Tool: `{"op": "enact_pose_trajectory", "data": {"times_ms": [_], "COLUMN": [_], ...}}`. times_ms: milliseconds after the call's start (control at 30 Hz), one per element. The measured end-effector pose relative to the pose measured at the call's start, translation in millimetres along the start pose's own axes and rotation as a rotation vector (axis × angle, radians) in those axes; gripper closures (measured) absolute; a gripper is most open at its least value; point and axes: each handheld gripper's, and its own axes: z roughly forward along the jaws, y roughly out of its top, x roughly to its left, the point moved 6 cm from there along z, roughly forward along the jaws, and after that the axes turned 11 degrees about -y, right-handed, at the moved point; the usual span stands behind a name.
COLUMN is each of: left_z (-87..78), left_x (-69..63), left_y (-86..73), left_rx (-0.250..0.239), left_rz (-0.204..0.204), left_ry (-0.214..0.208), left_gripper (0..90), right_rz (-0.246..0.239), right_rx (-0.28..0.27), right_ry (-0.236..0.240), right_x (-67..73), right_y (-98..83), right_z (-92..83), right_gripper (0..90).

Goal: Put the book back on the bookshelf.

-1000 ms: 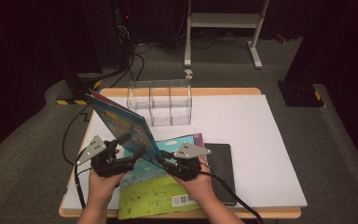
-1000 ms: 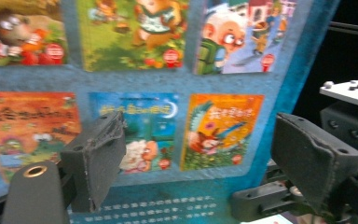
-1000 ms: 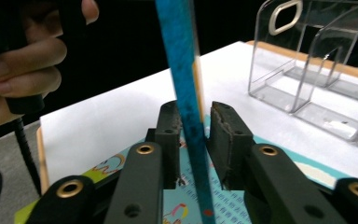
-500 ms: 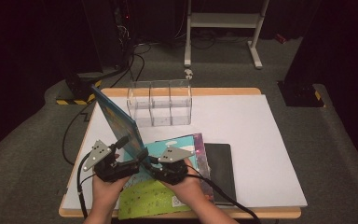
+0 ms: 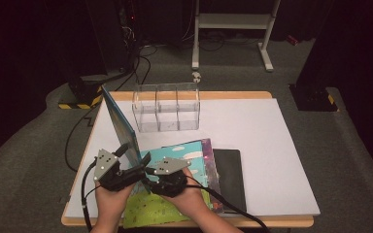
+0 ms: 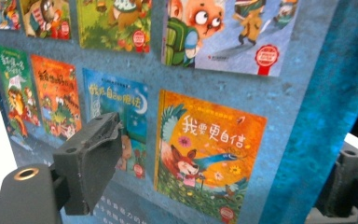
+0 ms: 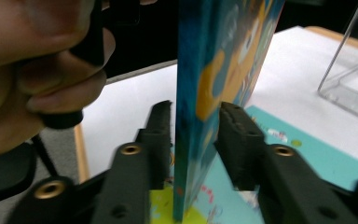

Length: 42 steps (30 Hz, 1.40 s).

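White board covers most of the wooden table and leaves only a thin wooden rim showing at the far and near edges. Taking the clear plastic organiser as the landmark, it stands at the far side of the board with three compartments, all see-through to the board beneath. To the right of the organiser the board lies bare out to its right edge, giving wide open room; to the left of it the room is narrower, ending at the table's left edge.

Nearer the person than the organiser, a stack of picture books lies flat, and a black book lies just beside the stack on its right, reaching close to the near edge. A blue picture book stands upright on its edge, just left of and nearer than the organiser, its foot on the flat stack.

The left gripper clamps the upright book's lower part, one pad pressed on its back cover. The right gripper, just beside it, straddles the book's bottom edge; its jaws have just been opening and stand slightly apart from both covers.
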Motion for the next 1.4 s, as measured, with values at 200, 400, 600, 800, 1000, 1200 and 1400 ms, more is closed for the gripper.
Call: {"op": "enact_pose_trajectory", "data": {"times_ms": [200,400,600,800,1000,1200,1400], "left_z": [-7.0,-20.9,-24.0,-29.5,-43.8,-63.8,-82.2], "left_x": [7.5,3.1,-2.8,4.7,20.3,38.0,49.9], "left_y": [-3.4,-3.5,-3.0,2.1,9.6,14.7,11.2], "left_rx": [0.003,-0.039,0.016,-0.002,-0.029,-0.041,-0.031], "left_rz": [0.001,0.092,0.222,0.203,0.169,0.167,0.147], "left_ry": [0.018,0.061,0.116,0.114,0.116,0.151,0.14], "left_gripper": [20.5,58.5,67.7,69.5,71.2,75.4,76.8], "right_rz": [0.019,0.113,0.154,0.17,0.194,0.223,0.242], "right_rx": [-0.027,-0.12,-0.129,-0.119,-0.116,-0.099,-0.101], "right_ry": [-0.042,-0.133,-0.156,-0.162,-0.188,-0.225,-0.259], "right_x": [-17.5,-52.5,-67.7,-72.2,-83.0,-100.3,-120.0], "right_y": [-12.2,-25.2,-31.7,-36.0,-40.3,-51.5,-53.5], "right_z": [-44.0,-87.8,-97.0,-96.6,-99.0,-102.2,-105.5], "right_gripper": [55.4,55.3,55.6,56.5,58.1,58.6,58.6]}}
